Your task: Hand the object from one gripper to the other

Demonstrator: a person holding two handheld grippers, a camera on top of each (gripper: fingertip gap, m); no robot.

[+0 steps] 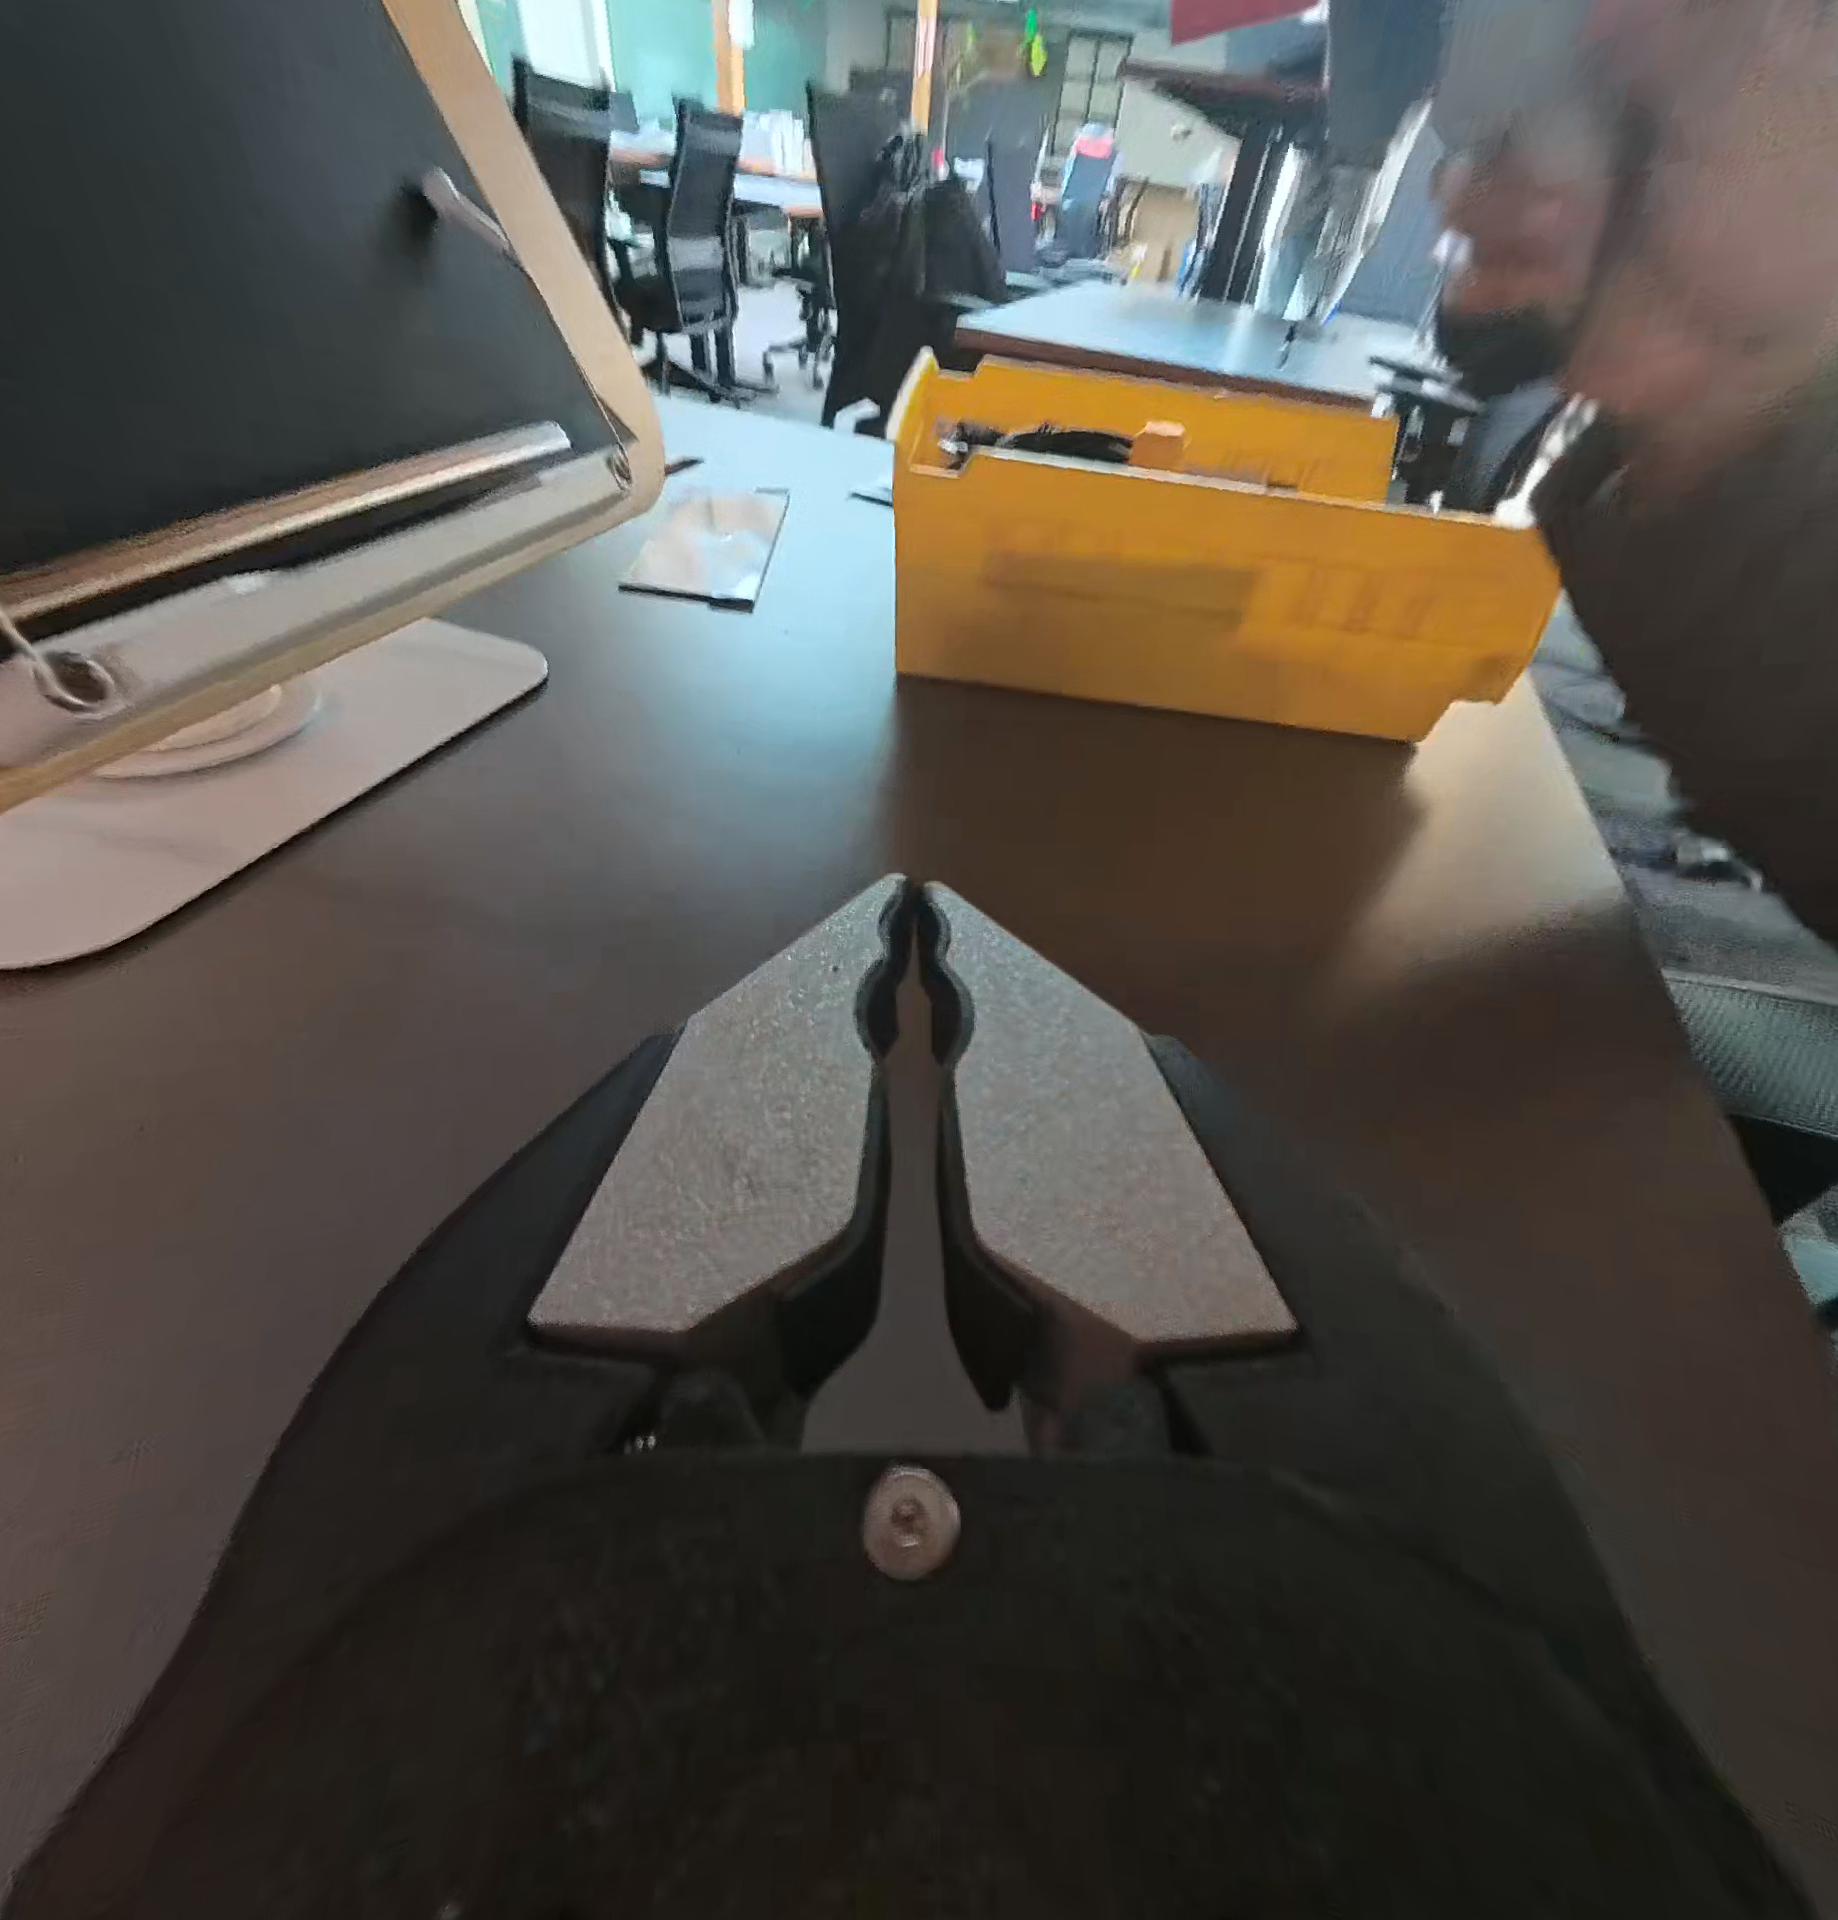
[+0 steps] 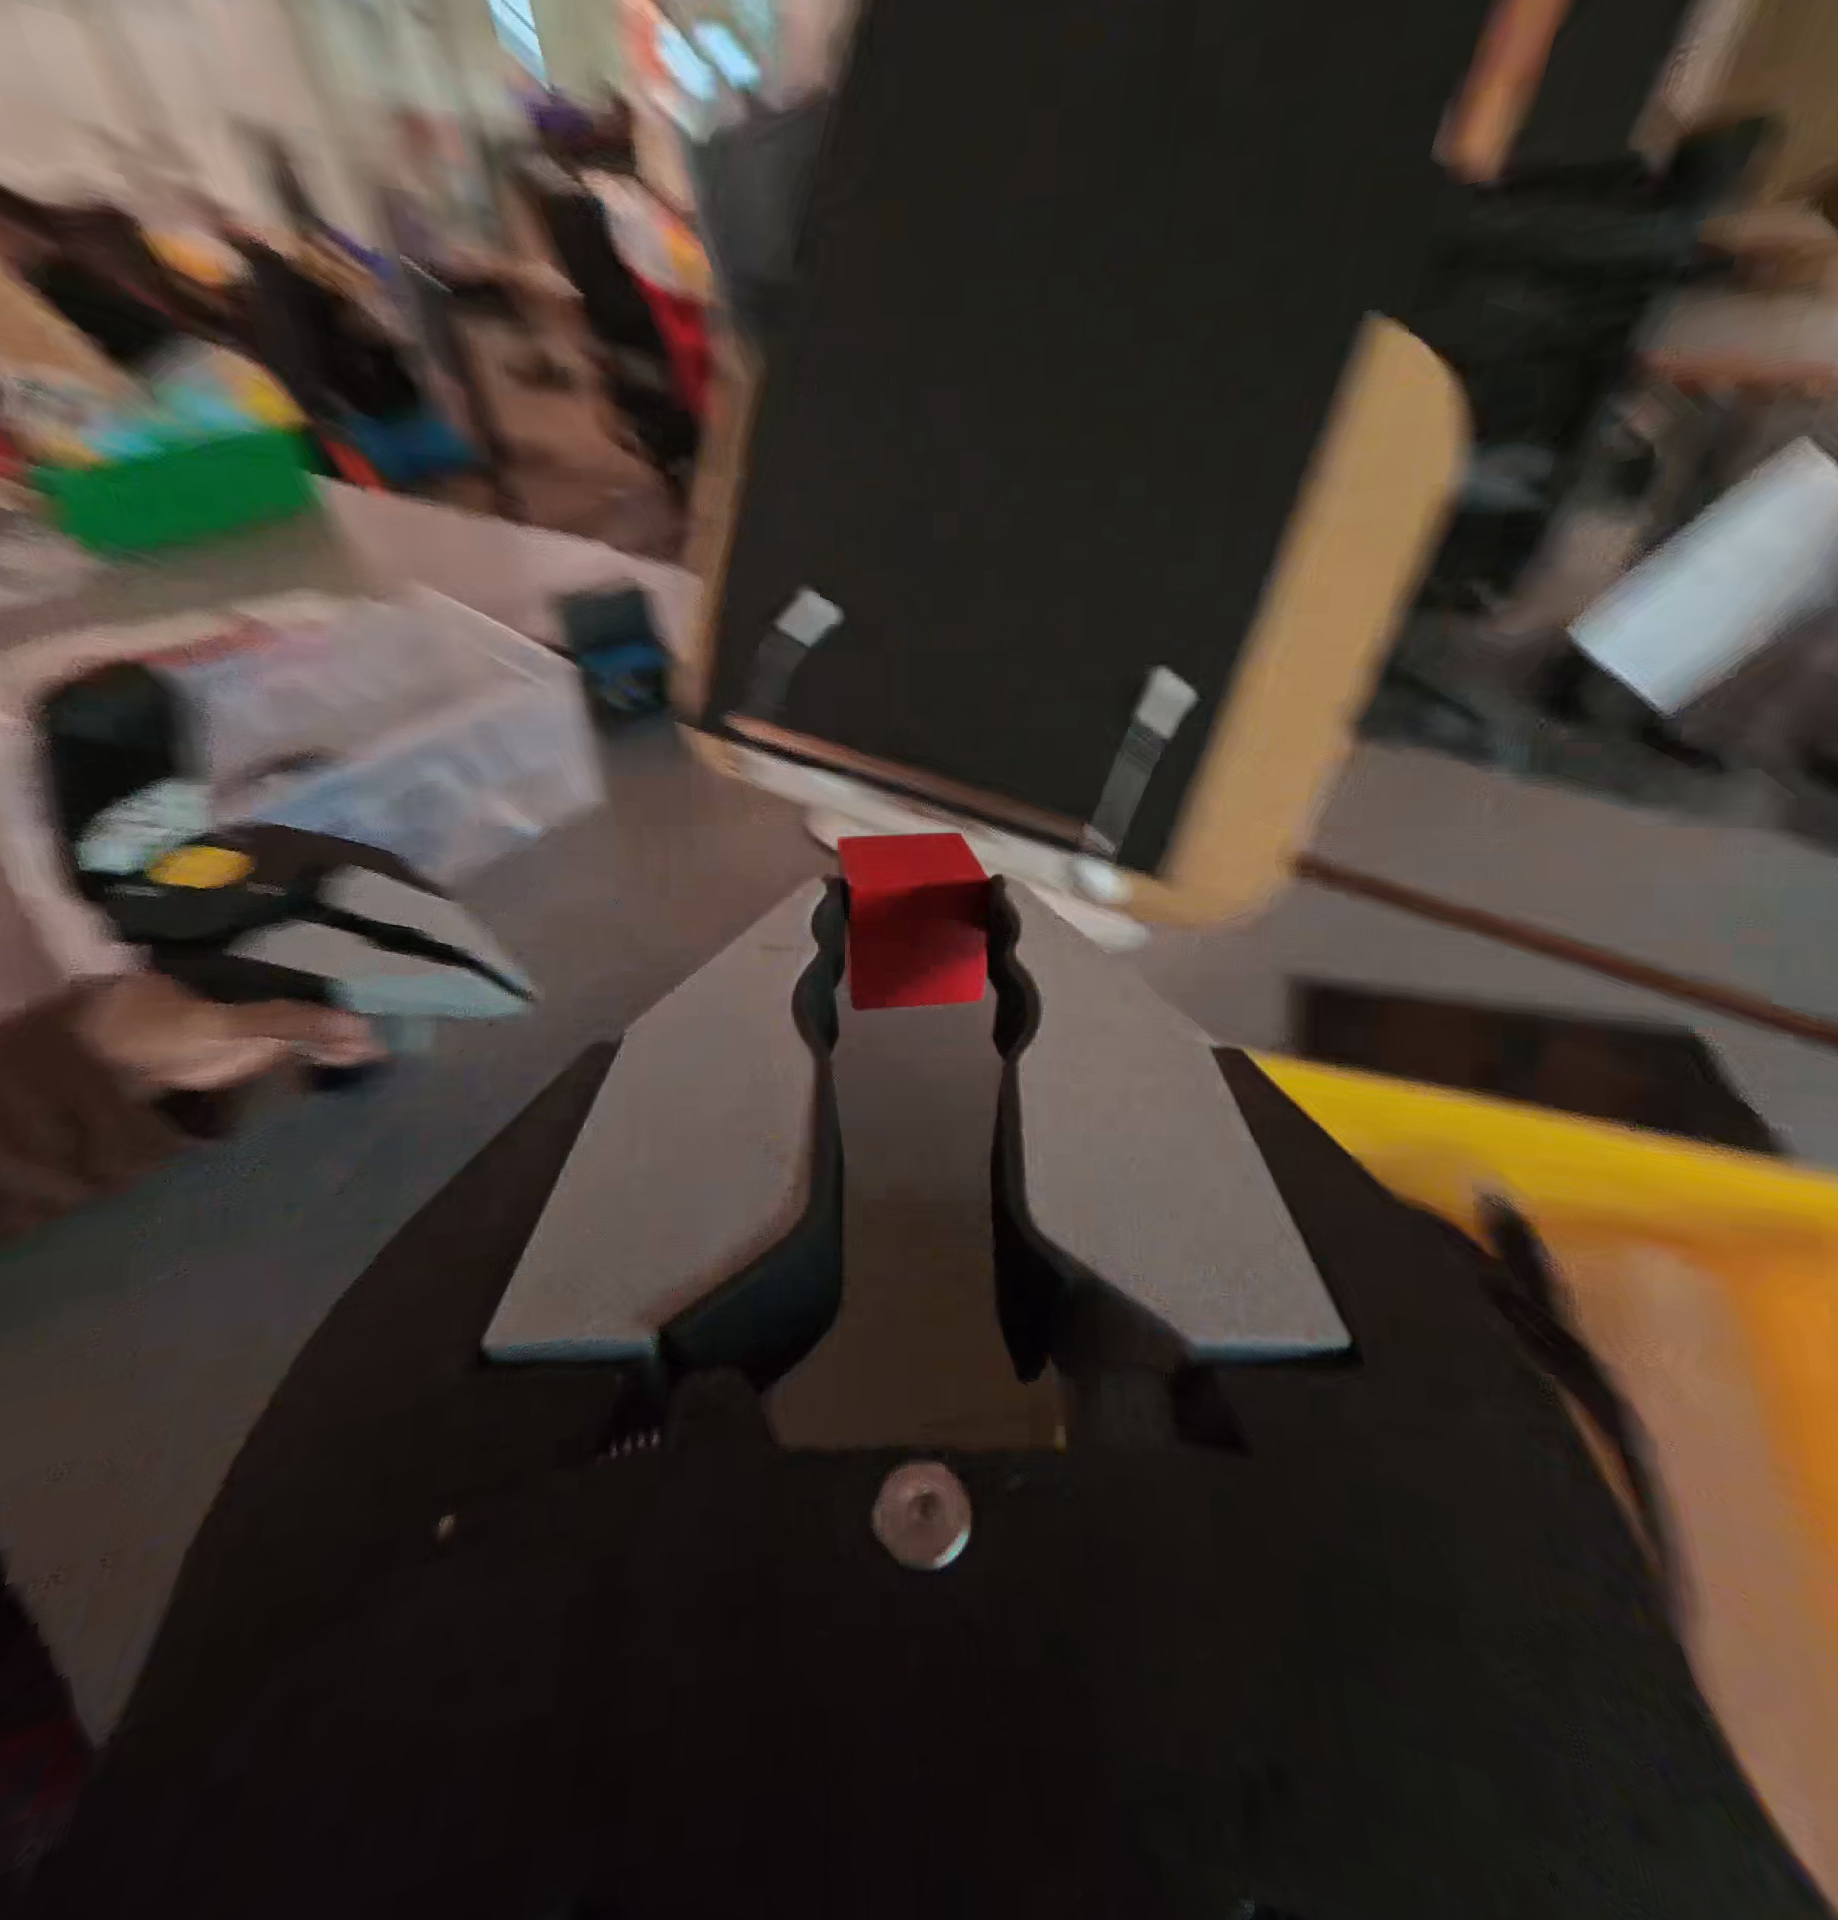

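My right gripper (image 2: pixel 915 935) is shut on a small red cube (image 2: pixel 913 930); both pads press its sides and hold it above the dark table (image 2: pixel 582 935). My left gripper (image 1: pixel 916 906) is shut, its fingertips together with nothing between them, low over the dark table (image 1: pixel 686 831). The left gripper also shows blurred at the left of the right wrist view (image 2: pixel 302 925), held by a hand. The right wrist view is motion-blurred.
A yellow bin (image 1: pixel 1206 561) stands on the table ahead of the left gripper; its rim shows at the right of the right wrist view (image 2: pixel 1621 1195). A black board on a white stand (image 1: pixel 219 312) rises at the left, also ahead in the right wrist view (image 2: pixel 1050 468). A silver pouch (image 1: pixel 712 540) lies flat. About 25 cm separates my left fingertips from my right.
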